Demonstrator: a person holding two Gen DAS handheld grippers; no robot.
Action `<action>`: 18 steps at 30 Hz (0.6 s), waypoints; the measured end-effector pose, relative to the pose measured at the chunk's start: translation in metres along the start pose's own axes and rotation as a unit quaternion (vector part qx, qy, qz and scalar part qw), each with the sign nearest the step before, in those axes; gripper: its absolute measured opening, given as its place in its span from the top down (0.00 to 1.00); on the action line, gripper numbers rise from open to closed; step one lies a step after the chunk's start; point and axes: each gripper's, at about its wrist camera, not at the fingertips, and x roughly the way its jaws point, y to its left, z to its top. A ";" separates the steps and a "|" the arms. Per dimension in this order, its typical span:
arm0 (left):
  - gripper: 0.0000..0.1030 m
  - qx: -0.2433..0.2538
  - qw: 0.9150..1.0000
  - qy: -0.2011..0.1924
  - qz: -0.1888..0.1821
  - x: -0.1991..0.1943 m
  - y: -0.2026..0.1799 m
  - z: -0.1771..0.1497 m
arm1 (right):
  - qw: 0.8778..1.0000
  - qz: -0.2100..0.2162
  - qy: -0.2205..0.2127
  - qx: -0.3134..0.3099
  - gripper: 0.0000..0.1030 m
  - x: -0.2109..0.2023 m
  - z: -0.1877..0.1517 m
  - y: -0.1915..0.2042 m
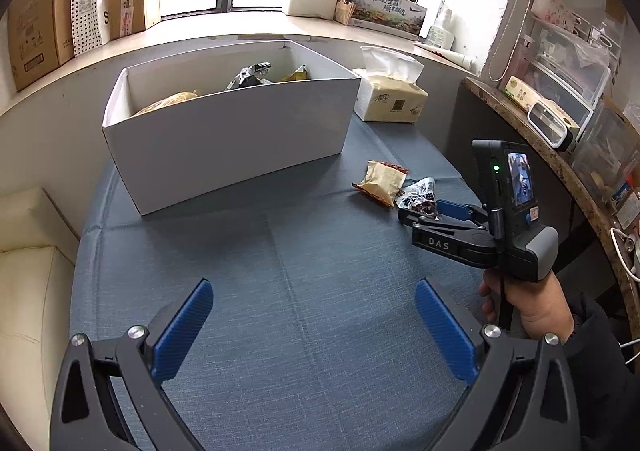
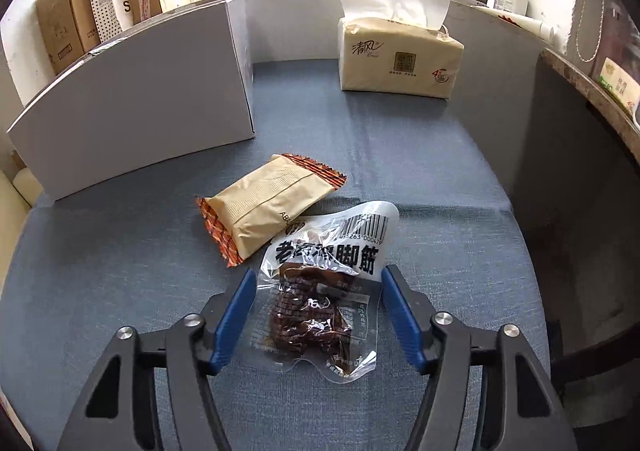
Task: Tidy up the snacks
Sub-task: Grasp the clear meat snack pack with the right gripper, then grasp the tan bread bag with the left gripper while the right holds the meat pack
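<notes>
- Jaws: right gripper (image 2: pixel 318 301) spread around the clear meat packet (image 2: pixel 320 291), not pinching; left gripper (image 1: pixel 314 325) spread, empty.
- Packet, near the white box (image 2: pixel 140 99), looks light, slick, floppy — grip across the meat-filled middle.

The right gripper (image 2: pixel 318 315) stood low over the surface (image 2: pixel 420 171), jaws apart and flanking a clear packet (image 2: pixel 320 291) of dark meat; neither blue pad touched it. The packet lay flat, barcode end pointing away. A tan packet (image 2: pixel 268 203) with orange crimped ends lay just beyond it, its near corner touching or slightly overlapping the clear packet's far edge. A white box (image 2: pixel 140 99) stood at the far left, contents not visible. A tissue pack (image 2: pixel 396 59) stood at the far right, one sheet protruding upward.
</notes>
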 end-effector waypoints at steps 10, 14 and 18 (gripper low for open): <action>0.00 0.043 0.999 0.016 -0.002 0.019 -0.024 0.020 | 0.999 0.041 -0.034 0.005 0.40 -0.045 -0.020 -0.013; 0.00 0.087 0.996 0.031 0.000 0.044 -0.046 0.039 | 0.997 0.043 -0.060 0.020 0.40 -0.078 -0.029 -0.031; 0.00 0.135 0.989 0.054 0.000 0.083 -0.071 0.054 | 0.995 0.044 -0.071 0.045 0.40 -0.099 -0.037 -0.053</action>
